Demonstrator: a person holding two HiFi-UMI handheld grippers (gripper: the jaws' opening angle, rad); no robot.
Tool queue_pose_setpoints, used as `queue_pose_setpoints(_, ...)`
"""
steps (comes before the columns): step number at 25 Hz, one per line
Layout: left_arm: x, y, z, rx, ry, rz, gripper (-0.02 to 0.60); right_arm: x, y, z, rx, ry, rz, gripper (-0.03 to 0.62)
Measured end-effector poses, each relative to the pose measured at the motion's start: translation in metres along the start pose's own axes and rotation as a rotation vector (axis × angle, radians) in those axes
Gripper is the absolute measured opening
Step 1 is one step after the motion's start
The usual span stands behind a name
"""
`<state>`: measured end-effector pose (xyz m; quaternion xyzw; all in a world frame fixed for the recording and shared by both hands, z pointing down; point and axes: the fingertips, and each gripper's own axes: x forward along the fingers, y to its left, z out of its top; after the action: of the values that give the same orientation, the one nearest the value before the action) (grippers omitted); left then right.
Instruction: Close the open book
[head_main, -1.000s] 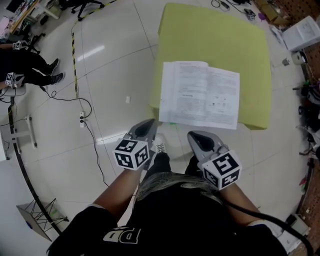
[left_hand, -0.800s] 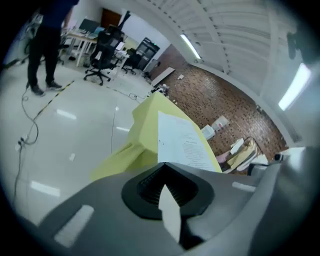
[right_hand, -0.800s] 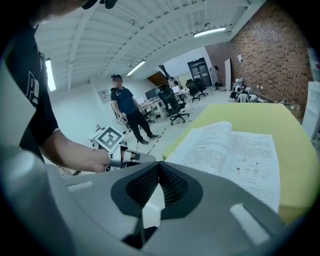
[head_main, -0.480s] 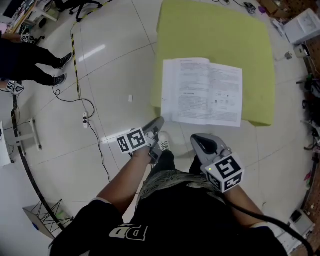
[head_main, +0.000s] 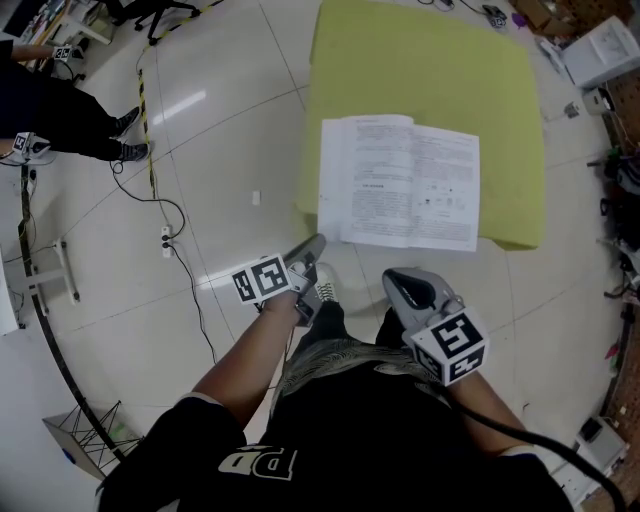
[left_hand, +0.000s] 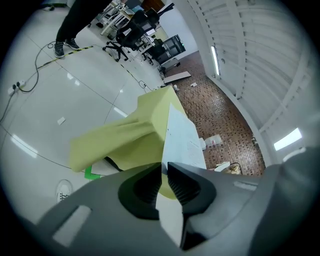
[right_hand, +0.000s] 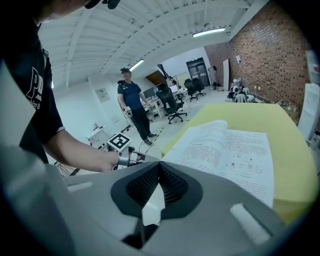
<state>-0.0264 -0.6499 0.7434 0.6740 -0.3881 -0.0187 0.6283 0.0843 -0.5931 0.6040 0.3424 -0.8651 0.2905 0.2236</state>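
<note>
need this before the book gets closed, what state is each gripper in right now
left gripper: open by a narrow gap, holding nothing
right gripper: shut, empty, short of the open white paper book

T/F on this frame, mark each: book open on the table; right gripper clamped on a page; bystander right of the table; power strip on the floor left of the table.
1. The book lies open on the yellow table. True.
2. The right gripper is clamped on a page. False: its jaws are together on nothing, short of the book.
3. A bystander stands right of the table. False: a person's legs show at the head view's upper left.
4. A power strip lies on the floor left of the table. True.
</note>
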Motion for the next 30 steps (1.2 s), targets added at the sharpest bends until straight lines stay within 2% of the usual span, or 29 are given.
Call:
queue_pose_setpoints(4,-0.005,-0.006,0.002,-0.038,-0.027,-0.025,0.032,-0.005,0.002,0.002,-0.005,-0.013,-0.001,0.008)
queue_pose_setpoints(11,-0.015,-0.024,0.007,-0.010,-0.065,-0.051,0.011,-0.015,0.001,0.006,-0.014,-0.048,-0.017,0.008)
queue_pose_setpoints(24,-0.032,-0.086,0.017,0.186,-0.047,-0.073,0.009,-0.054,-0.015,0.033,-0.044,-0.140,-0.081,0.008)
queue_pose_setpoints(30,-0.035,-0.101,0.026,0.236,-0.050,-0.076,0.009,-0.073,-0.024,0.047,-0.054,-0.194,-0.108,0.008)
